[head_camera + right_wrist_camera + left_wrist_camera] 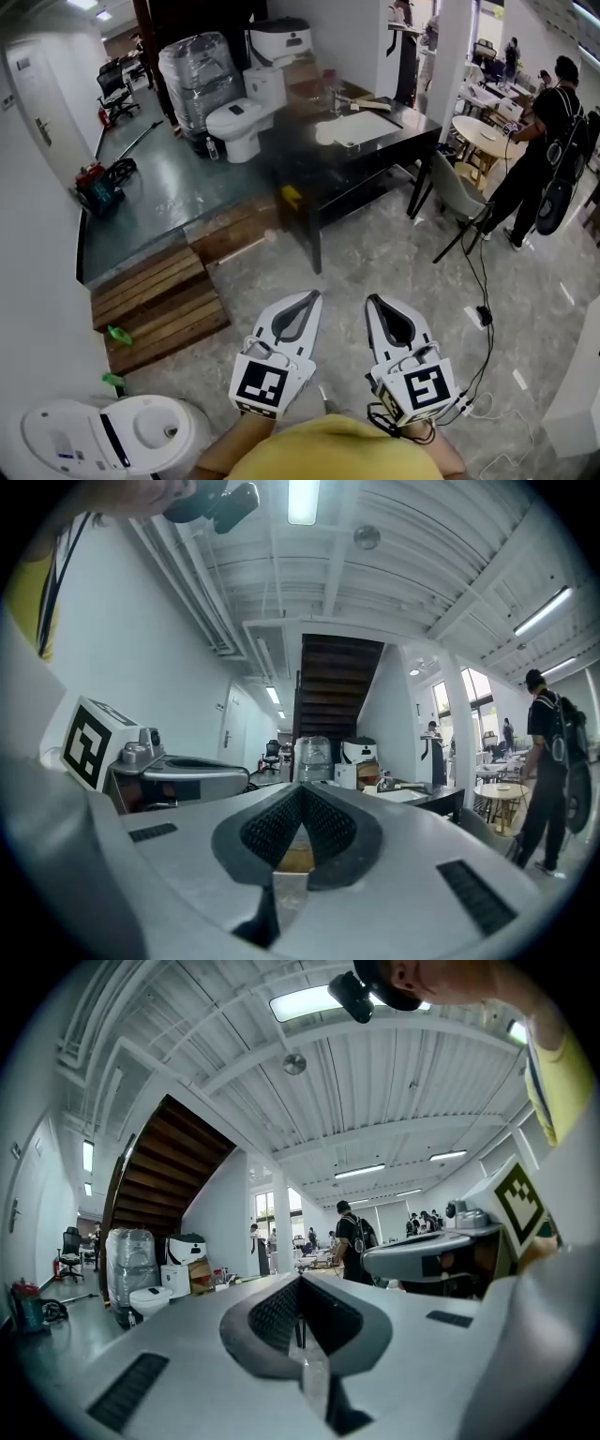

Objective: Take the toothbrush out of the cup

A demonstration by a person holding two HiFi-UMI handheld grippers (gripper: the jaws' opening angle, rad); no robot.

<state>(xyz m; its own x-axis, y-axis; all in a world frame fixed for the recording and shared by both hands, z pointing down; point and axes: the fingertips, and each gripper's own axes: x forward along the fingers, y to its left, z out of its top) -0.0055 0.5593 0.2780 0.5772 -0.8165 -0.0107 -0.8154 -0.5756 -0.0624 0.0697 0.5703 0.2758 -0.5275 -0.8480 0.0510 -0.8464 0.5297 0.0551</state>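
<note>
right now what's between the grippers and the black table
Only bare grey floor, in the head view, from left gripper and right gripper to the black table.

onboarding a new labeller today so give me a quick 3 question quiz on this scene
1. True or false: the left tool and the right tool both have their jaws closed with nothing between them.
2. What stands on the raised floor just left of the dark table? A) a white toilet B) a bicycle C) a fridge
3. Fill in: in the head view, the person with a backpack stands at the far ____ side.

Key: 1 true; 2 A; 3 right
</note>
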